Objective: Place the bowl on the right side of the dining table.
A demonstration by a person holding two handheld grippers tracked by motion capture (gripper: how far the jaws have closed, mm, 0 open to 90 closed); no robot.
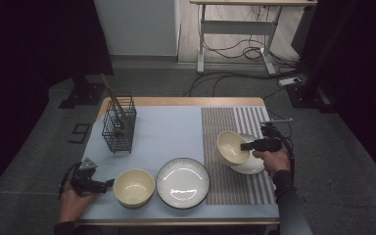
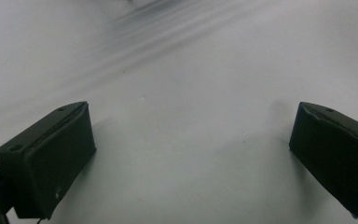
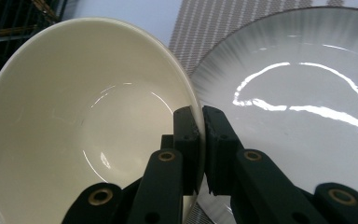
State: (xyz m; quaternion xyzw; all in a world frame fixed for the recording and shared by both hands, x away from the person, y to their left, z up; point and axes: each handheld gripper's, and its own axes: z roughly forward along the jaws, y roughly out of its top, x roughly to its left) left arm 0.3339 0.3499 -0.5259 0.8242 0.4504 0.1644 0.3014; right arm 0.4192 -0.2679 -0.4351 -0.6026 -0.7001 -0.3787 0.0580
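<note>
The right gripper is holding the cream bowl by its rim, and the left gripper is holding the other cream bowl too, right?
Not quite. The right gripper does pinch the cream bowl by its rim, but the left gripper holds nothing: the left gripper view shows its jaws wide apart over the bare mat, beside the other cream bowl.

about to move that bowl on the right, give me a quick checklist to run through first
1. Grip on the bowl: right hand-held gripper is shut on the rim of the cream bowl, one jaw inside, one outside. Ok.
2. Bowl level: it hangs tilted, mouth turned sideways. Not ok if it must stay upright.
3. Room beneath: a pale plate lies right under it on the striped mat; whether they touch, cannot tell.
4. Landing spots: second bowl and big plate sit apart near the front edge. Ok.
5. Left hand-held gripper: open, nothing between its jaws, well away. Ok.
6. Wire basket: far off at the left. Ok.
</note>
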